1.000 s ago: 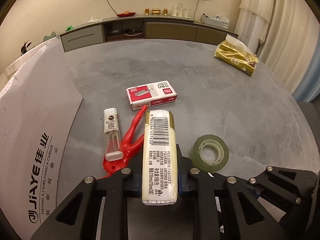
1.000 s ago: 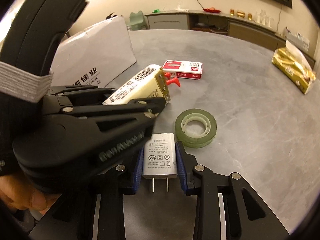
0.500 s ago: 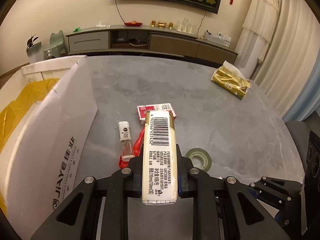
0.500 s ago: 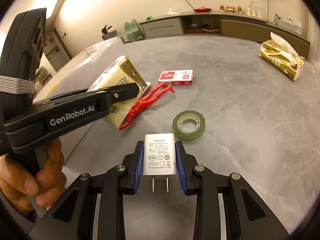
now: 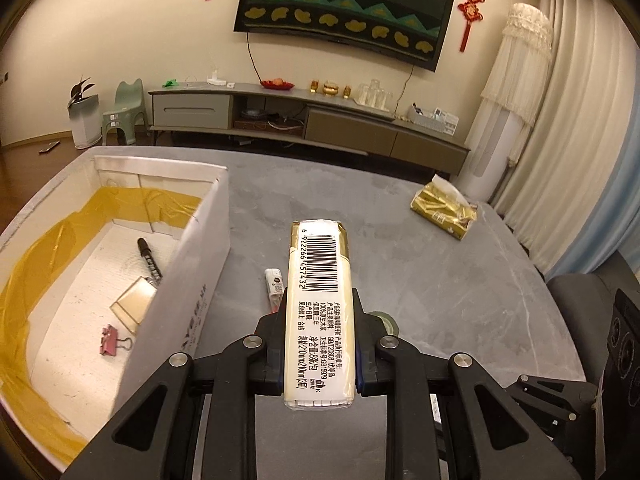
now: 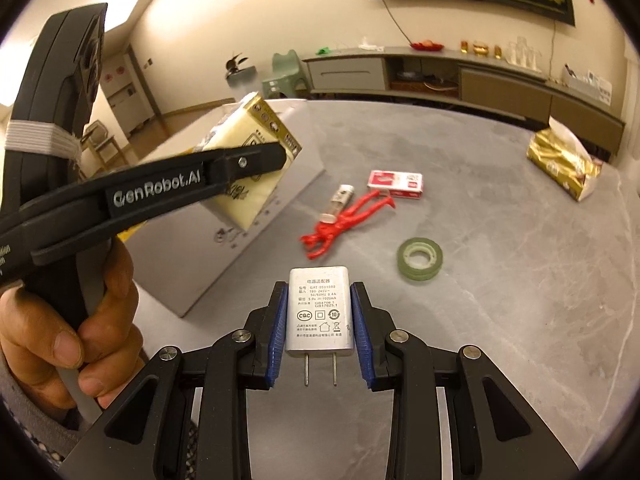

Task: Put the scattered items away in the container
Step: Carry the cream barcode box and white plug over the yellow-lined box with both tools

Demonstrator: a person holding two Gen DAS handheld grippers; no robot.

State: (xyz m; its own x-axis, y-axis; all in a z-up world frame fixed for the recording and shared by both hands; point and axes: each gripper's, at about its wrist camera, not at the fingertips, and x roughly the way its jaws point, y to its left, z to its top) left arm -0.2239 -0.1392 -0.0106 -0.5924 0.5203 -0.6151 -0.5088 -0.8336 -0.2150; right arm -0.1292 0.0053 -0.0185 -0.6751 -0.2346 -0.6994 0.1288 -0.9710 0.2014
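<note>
1. The left gripper [image 5: 319, 354] was clamped on a pocket tissue pack [image 5: 320, 312], jaws pressed against its long sides near the rear half, with the barcode face up and the front end jutting well past the fingertips

2. The right gripper [image 6: 319, 330] was closed on a white charger plug [image 6: 320, 312], its blue pads [image 6: 279, 330] flat on the two side faces and the prongs pointing back toward the camera

3. The white cardboard box [image 5: 200, 264] sat to the left of the pack, open at the top; a black marker [image 5: 149, 261], a flat tan piece [image 5: 134, 300] and a pink binder clip [image 5: 113, 341] already lay on its floor (the yellow film lining the walls looked loose and could snag)

4. The step in hand appeared to be carrying the pack over the near wall. Judging from the left wrist view, the pack hung beside the box rather than above it, so it needed to travel left and clear the rim before any release

5. A good drop would aim at the bare white floor between the clip and the far wall, released low so the soft pack would not bounce

6. The charger should probably follow once the left tool was out of the way, since both grippers hung close together

7. A lighter [image 6: 339, 203], red clamp [image 6: 346, 220], staple box [image 6: 395, 185] and tape roll [image 6: 420, 259] lay on the grey table [image 6: 500, 280]
</note>
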